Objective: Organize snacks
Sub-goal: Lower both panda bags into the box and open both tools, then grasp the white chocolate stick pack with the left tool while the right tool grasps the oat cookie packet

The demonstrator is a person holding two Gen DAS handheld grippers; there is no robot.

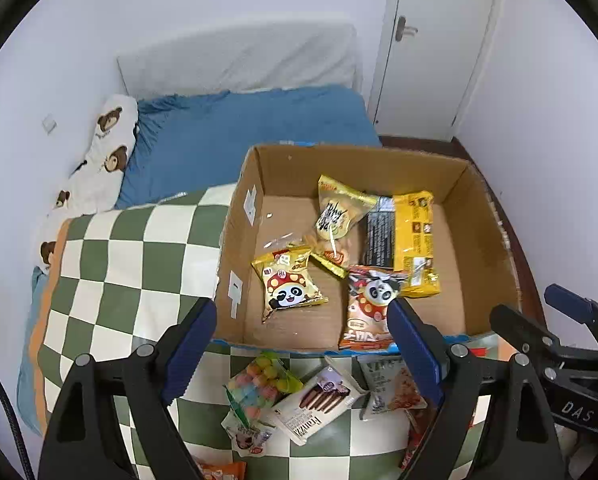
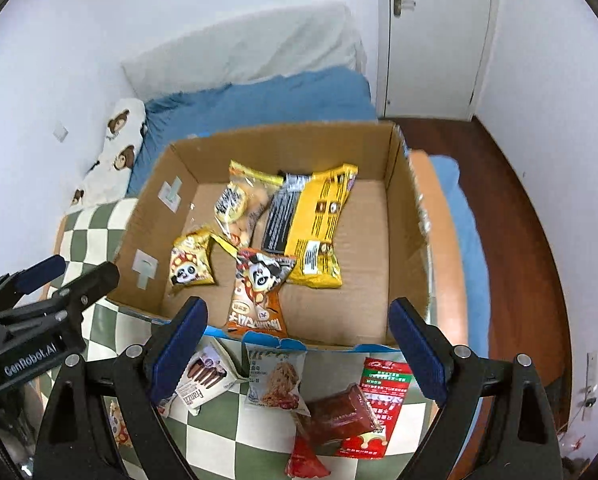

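- Left wrist camera: sits above the near edge of the cardboard box (image 1: 379, 168), looking forward and down along its own blue fingers (image 1: 415, 348). Box fills centre-right; checkered blanket (image 1: 139, 248) spreads left.
- Right wrist camera: same height and tilt, stationed further right. Box (image 2: 283, 140) sits centre; wooden floor (image 2: 499, 200) shows at right.
- Each camera catches the other gripper at its frame edge: right gripper (image 1: 539, 312), left gripper (image 2: 75, 268).
- Shared: box interior, Franzzi packet (image 1: 315, 404) (image 2: 201, 380) on the near blanket, blue bedsheet (image 1: 239, 132), far door (image 1: 431, 40).
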